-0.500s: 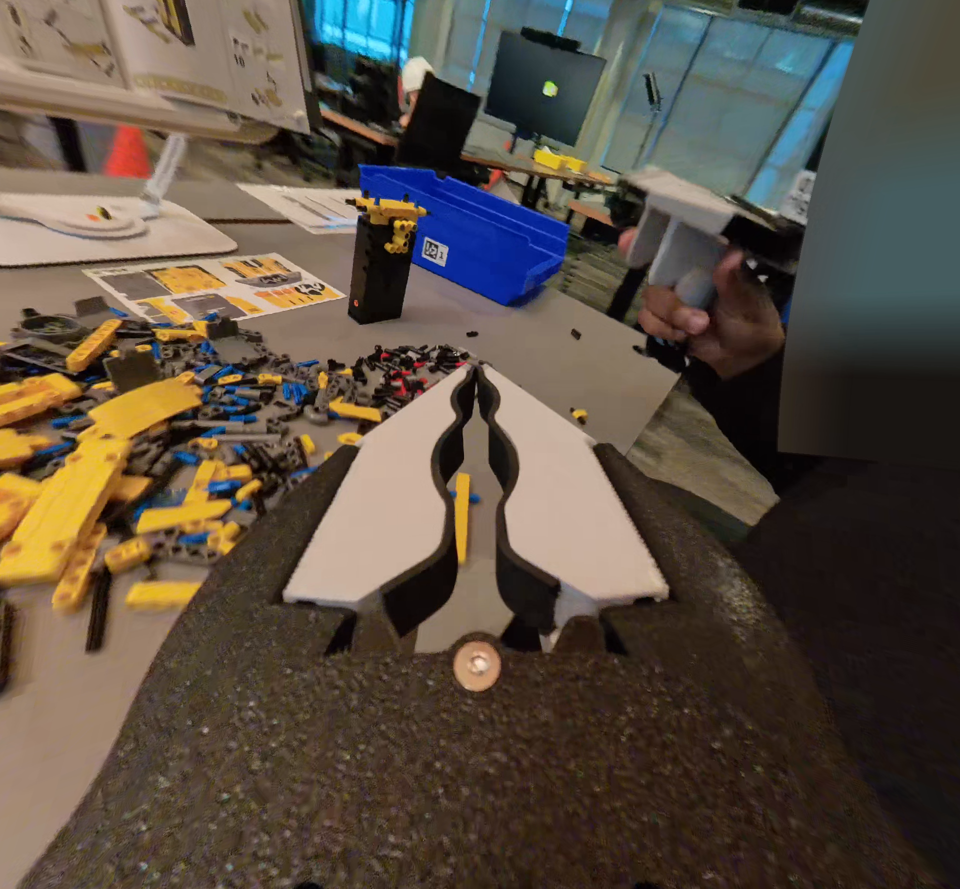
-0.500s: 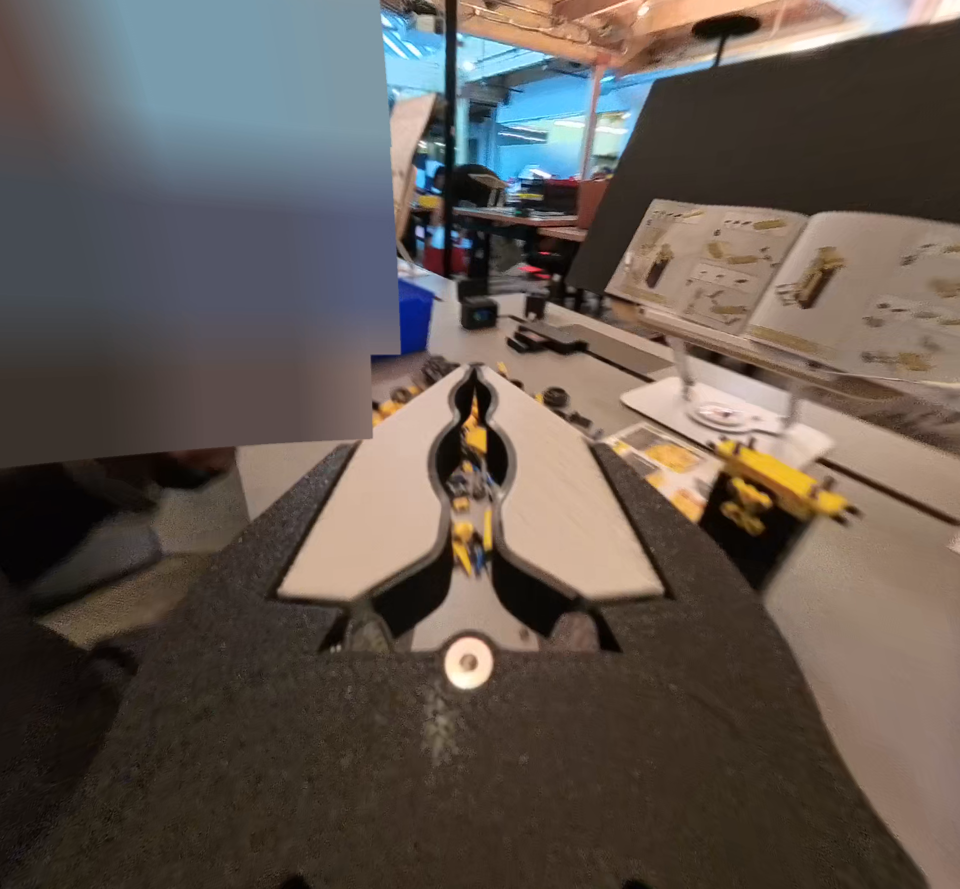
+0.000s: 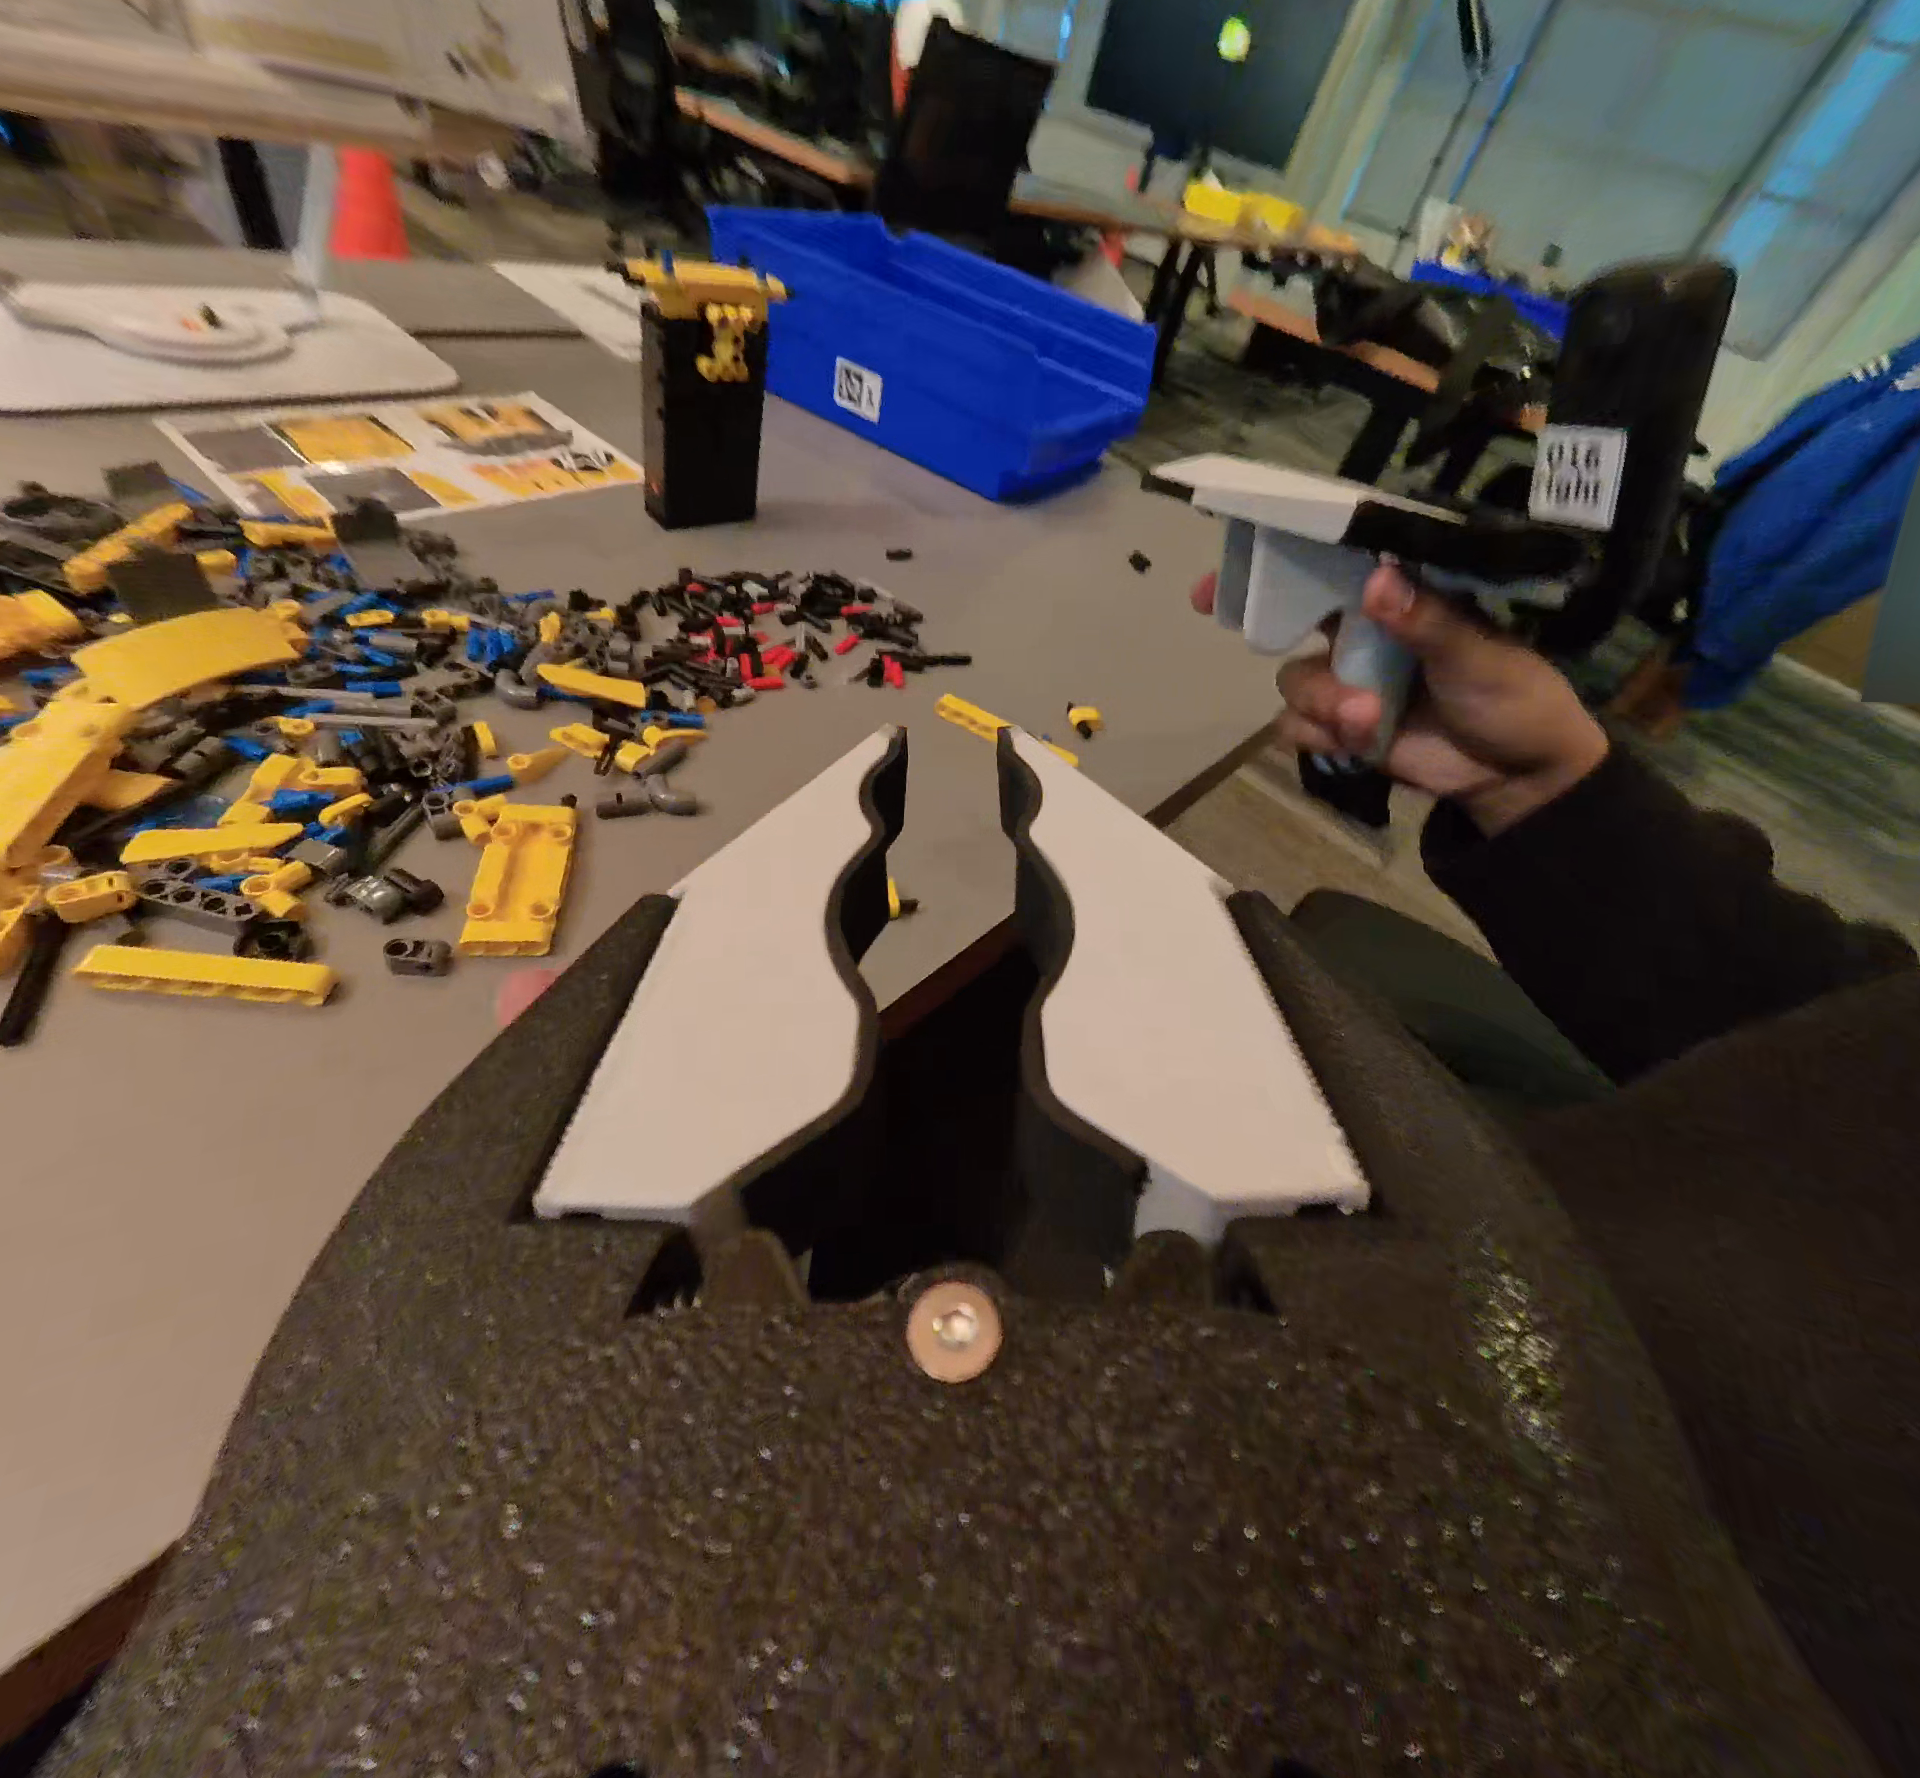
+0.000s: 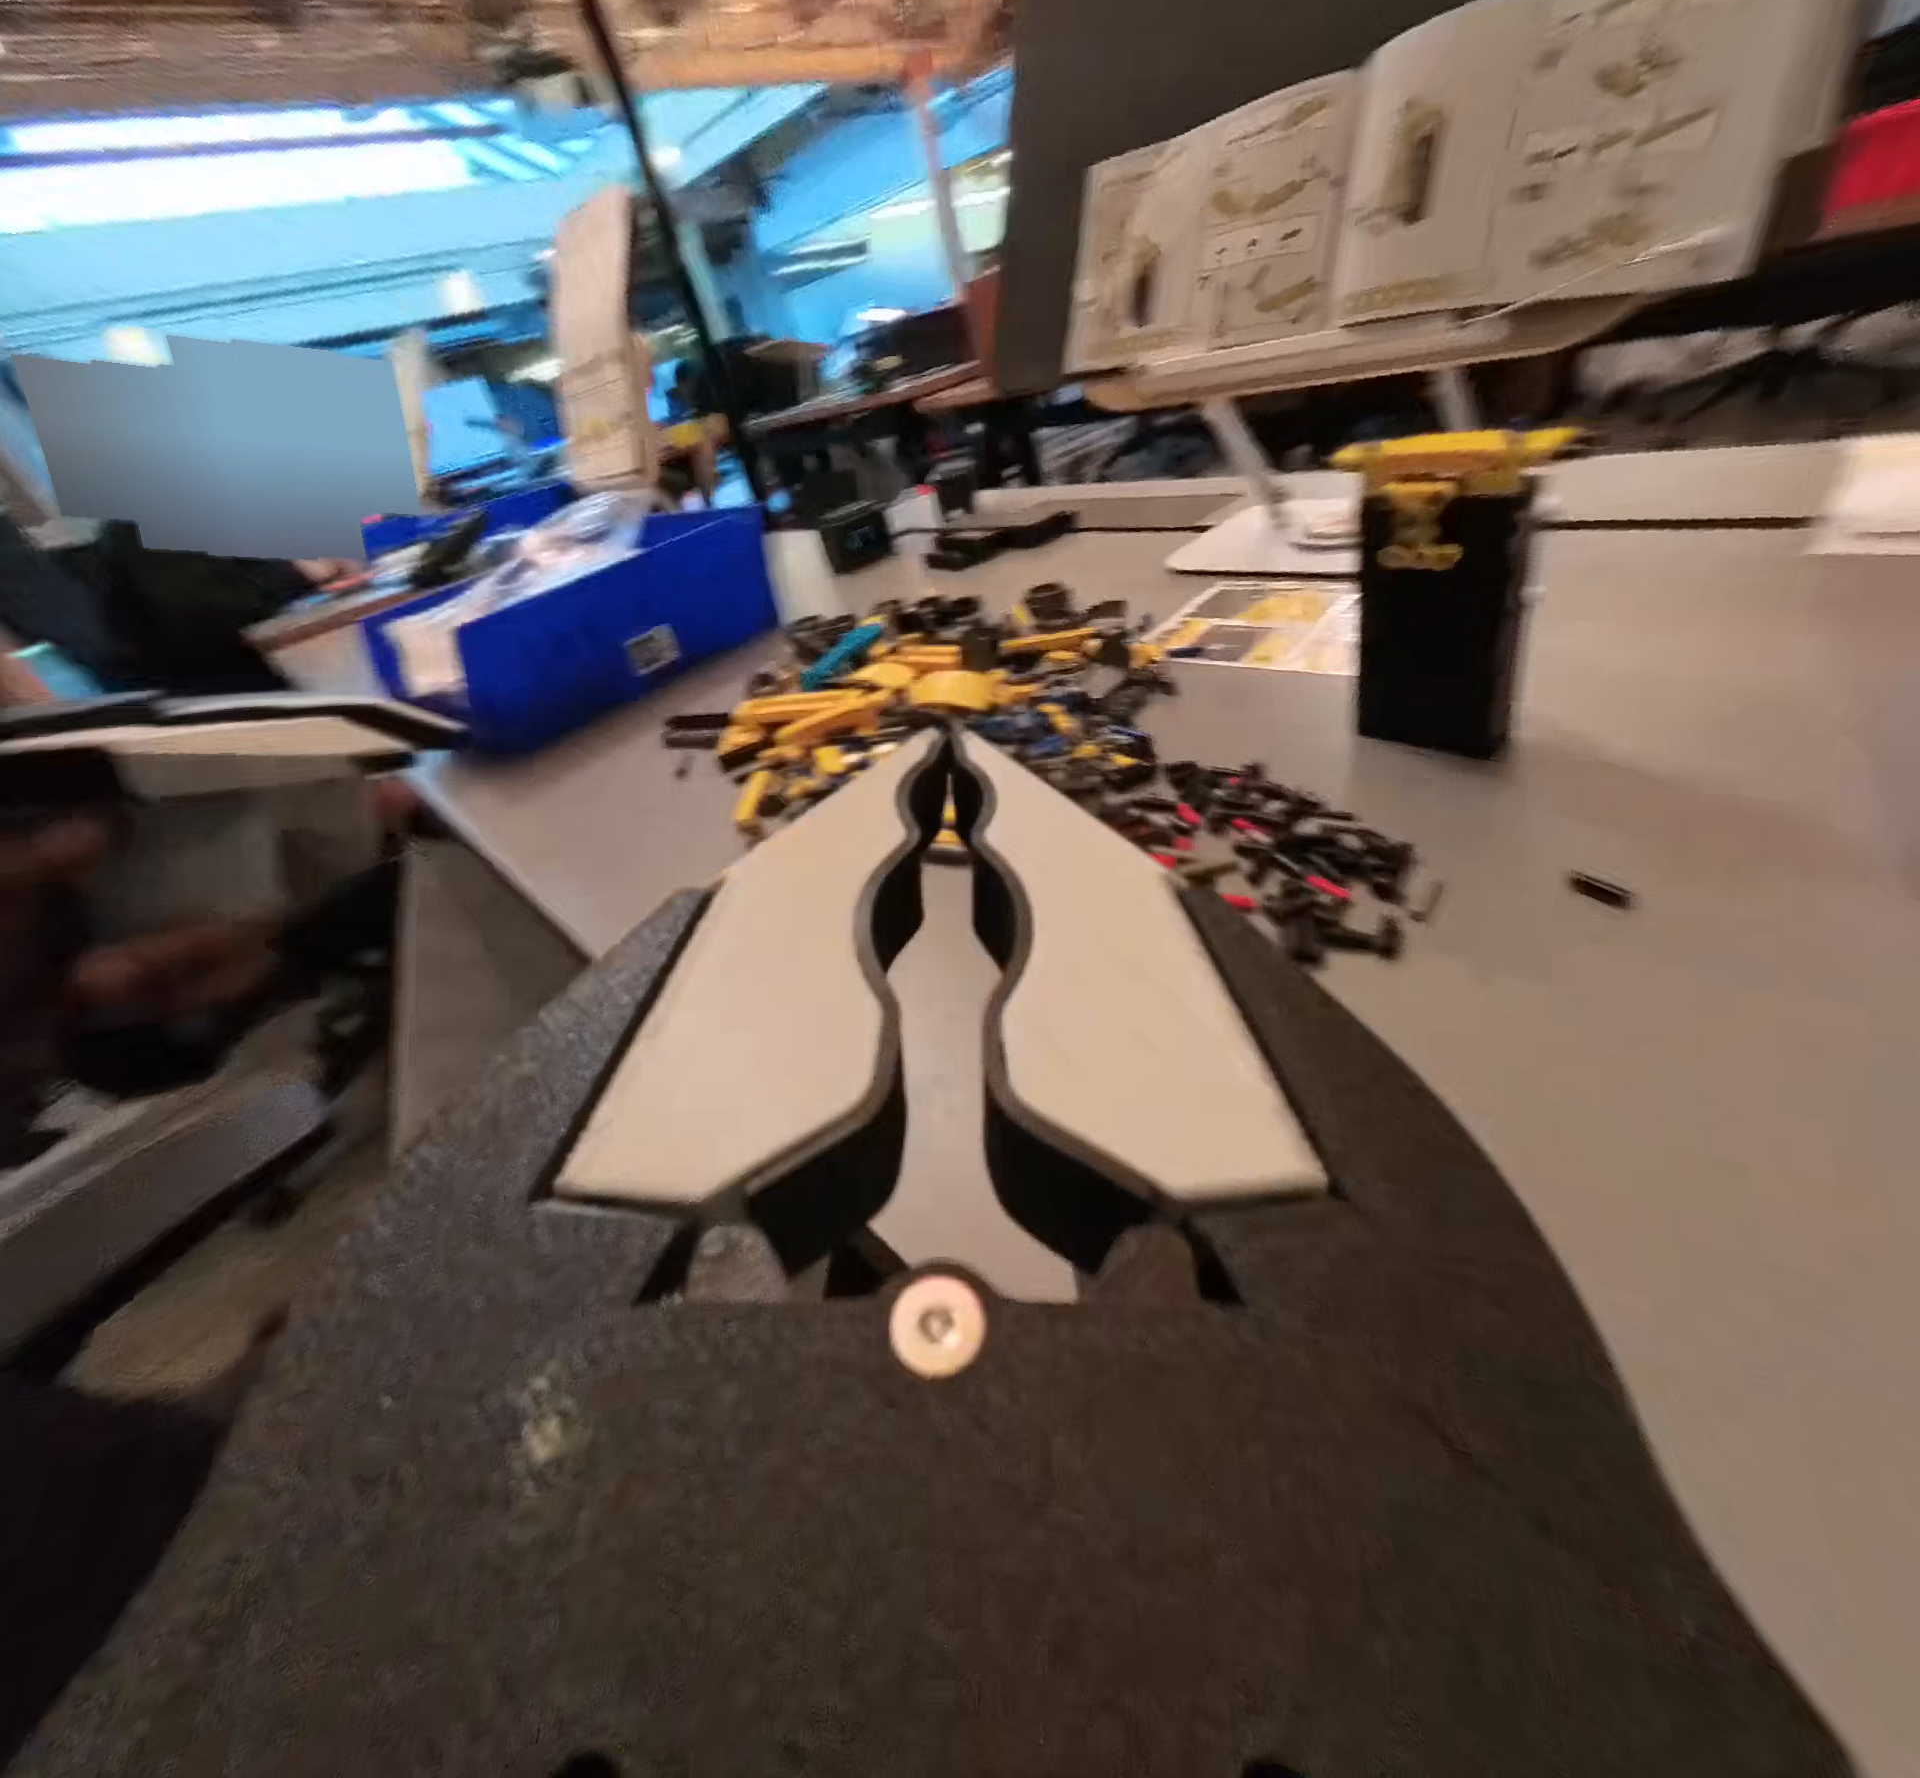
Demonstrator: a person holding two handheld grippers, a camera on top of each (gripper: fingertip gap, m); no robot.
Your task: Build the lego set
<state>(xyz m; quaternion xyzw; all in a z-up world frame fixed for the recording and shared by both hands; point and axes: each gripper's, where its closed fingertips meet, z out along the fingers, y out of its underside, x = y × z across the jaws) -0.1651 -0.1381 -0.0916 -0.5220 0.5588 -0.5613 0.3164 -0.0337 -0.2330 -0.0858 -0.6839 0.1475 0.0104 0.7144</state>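
Left gripper (image 3: 951, 741) jaws parted, empty, over grey table (image 3: 260, 1157) near edge; right gripper (image 4: 948, 741) tips closed, empty, facing yellow-black plastic brick pile (image 4: 935, 689).

A heap of yellow, black and blue plastic building pieces (image 3: 260, 752) is spread on the flat grey surface (image 3: 260, 1157). To its right a scatter of small black and red pins (image 3: 790, 616) is laid. Behind both, a tall black brick tower with a yellow top (image 3: 701, 398) is stood upright, with a printed paper sheet (image 3: 395, 450) laid to its left and a blue plastic bin (image 3: 935, 357) to its right. An open instruction booklet (image 4: 1403, 180) is propped on a stand behind them.
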